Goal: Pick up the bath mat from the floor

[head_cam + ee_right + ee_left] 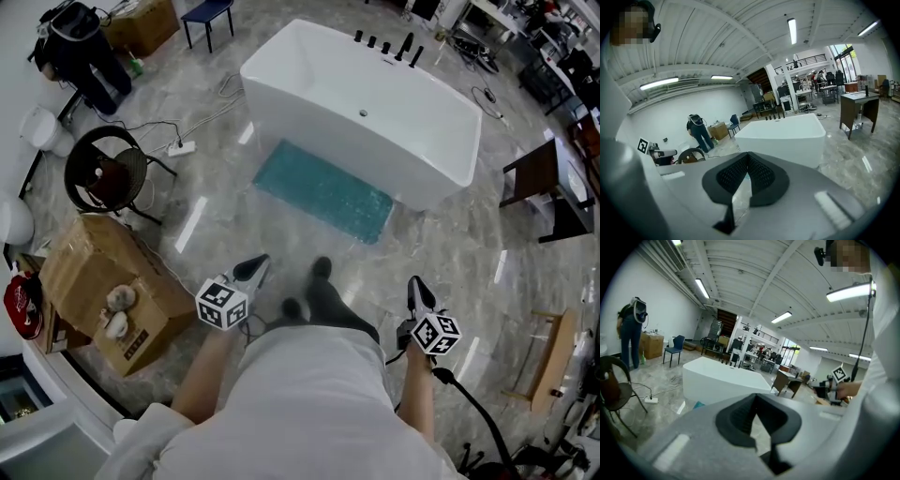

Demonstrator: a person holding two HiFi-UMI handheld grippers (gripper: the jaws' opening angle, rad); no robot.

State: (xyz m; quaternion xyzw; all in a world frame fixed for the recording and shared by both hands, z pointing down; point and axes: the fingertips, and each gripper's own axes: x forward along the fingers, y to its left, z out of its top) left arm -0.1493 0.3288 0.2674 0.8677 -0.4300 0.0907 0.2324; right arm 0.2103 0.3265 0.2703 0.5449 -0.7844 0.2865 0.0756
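A teal bath mat (326,190) lies flat on the marble floor along the near side of the white bathtub (366,103). A corner of the bath mat (698,405) shows in the left gripper view beside the bathtub (723,379). My left gripper (253,270) is held at waist height, short of the mat, shut and empty. My right gripper (416,291) is held level with it on the other side, also shut with nothing in it. Both point toward the tub. In the right gripper view the bathtub (785,136) stands ahead; the mat is hidden there.
A cardboard box (112,295) and a round black chair (105,169) stand at the left, with a power strip (181,148) and cables on the floor. A dark side table (548,187) is at the right. Another person (80,47) stands at the far left.
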